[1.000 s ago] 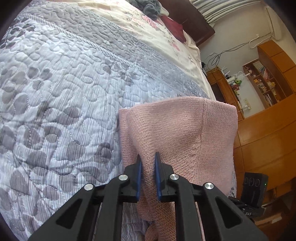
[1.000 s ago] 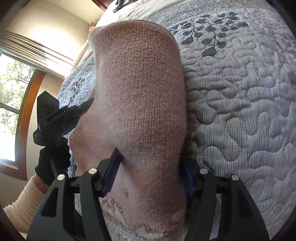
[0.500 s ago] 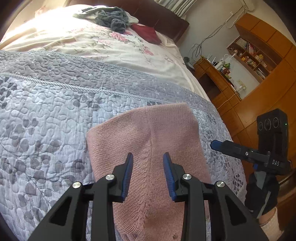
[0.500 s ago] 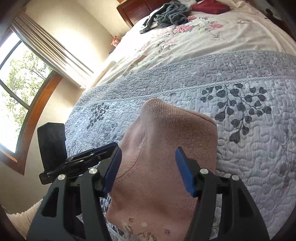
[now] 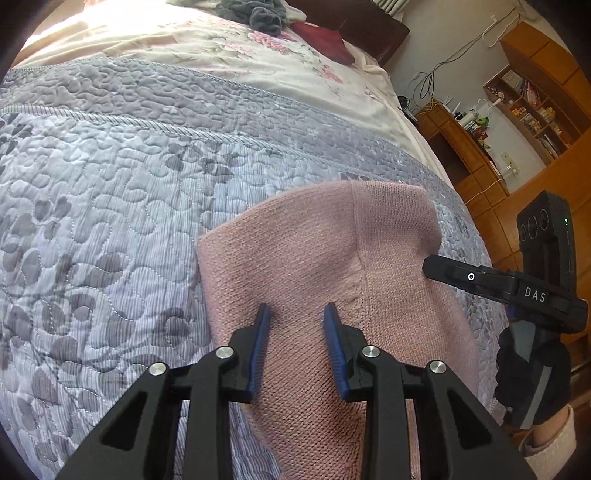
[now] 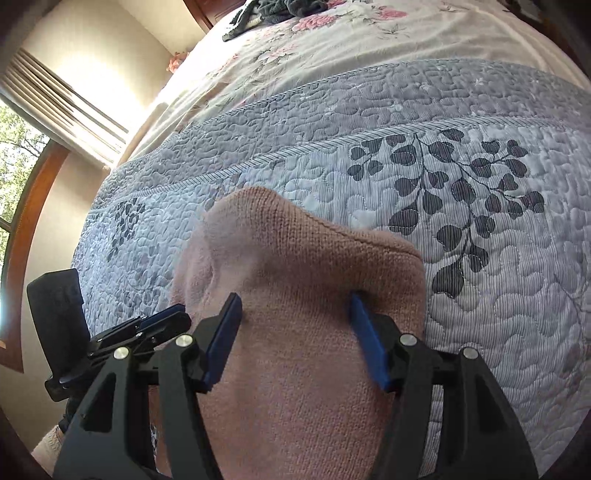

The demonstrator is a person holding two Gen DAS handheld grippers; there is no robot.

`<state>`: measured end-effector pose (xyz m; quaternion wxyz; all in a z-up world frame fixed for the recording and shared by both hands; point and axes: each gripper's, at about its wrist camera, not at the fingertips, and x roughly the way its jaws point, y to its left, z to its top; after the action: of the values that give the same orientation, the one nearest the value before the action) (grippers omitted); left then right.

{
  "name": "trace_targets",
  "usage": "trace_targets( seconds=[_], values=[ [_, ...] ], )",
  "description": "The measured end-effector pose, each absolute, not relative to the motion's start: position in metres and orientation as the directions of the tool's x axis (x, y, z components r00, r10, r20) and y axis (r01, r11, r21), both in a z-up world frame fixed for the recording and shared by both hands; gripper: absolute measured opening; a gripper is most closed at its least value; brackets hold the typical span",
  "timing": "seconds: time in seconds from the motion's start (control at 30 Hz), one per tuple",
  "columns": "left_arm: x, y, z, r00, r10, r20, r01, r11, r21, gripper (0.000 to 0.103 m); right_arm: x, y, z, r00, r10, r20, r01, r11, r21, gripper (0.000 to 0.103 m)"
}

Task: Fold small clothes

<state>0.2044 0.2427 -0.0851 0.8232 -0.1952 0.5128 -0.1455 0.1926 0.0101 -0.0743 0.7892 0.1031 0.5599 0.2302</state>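
Pink knit garment [image 5: 317, 266] is lying folded on the grey quilted bedspread [image 5: 110, 184], near the foot end of the bed, w/ its far edge looking pretty square from the left cam. Both tools are spread apart and holding nothing atm. Left gripper [image 5: 297, 317] hangs over the near middle of the knit, just left of the seam. Right gripper [image 6: 295, 306] has its jaws wide, straddling the knit's width, and I can't tell if the pads actually touch the fabric.

Imo we're between folds, so the next bit is picking a good grab. I'd pinch both layers right at an edge, not the middle, bc this knit looks soft and stretchy and will prob sag or slide if I only catch the top layer. Keep both sides level when lifting so the fold lands straight, then press flat.

Other stuff: grey clothes [image 5: 255, 14] and a dark red item [image 5: 325, 40] sit well apart, up by the headboard on the floral sheet [image 5: 240, 62]. Wooden shelves [image 5: 524, 99] off to the right, window [image 6: 14, 155] left. Nothing blocks the work spot, only thing to watch is the two grippers crowding each other over such a small piece.
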Motion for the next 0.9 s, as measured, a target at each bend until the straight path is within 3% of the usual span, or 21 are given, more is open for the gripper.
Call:
trace_targets(
  seconds=[0.1, 0.2, 0.27, 0.37, 0.63, 0.9],
  values=[
    [0.198, 0.244, -0.069, 0.436, -0.422, -0.795, 0.023, 0.888, -0.459, 0.030, 0.181, 0.004, -0.056, 0.283, 0.489, -0.826, -0.253, 0.868, 0.427, 0.062],
    [0.179, 0.247, -0.045, 0.466, -0.405, -0.787, 0.031, 0.896, -0.443, 0.041, 0.153, -0.003, -0.028, 0.333, 0.455, -0.826, -0.280, 0.884, 0.374, 0.070],
    [0.162, 0.247, -0.028, 0.485, -0.384, -0.785, 0.032, 0.905, -0.423, 0.049, 0.129, -0.007, -0.014, 0.359, 0.426, -0.830, -0.290, 0.897, 0.334, 0.084],
    [0.133, 0.244, -0.007, 0.494, -0.349, -0.796, 0.013, 0.919, -0.395, 0.061, 0.089, -0.009, 0.003, 0.398, 0.364, -0.842, -0.306, 0.918, 0.252, 0.090],
    [0.060, 0.215, 0.020, 0.465, -0.252, -0.849, 0.008, 0.960, -0.280, 0.075, 0.009, -0.017, 0.020, 0.429, 0.243, -0.870, -0.238, 0.960, 0.151, 0.092],
    [0.009, 0.197, 0.035, 0.465, -0.201, -0.862, 0.018, 0.976, -0.218, 0.079, -0.043, -0.017, 0.035, 0.458, 0.168, -0.873, -0.208, 0.975, 0.079, 0.095]
  ],
)
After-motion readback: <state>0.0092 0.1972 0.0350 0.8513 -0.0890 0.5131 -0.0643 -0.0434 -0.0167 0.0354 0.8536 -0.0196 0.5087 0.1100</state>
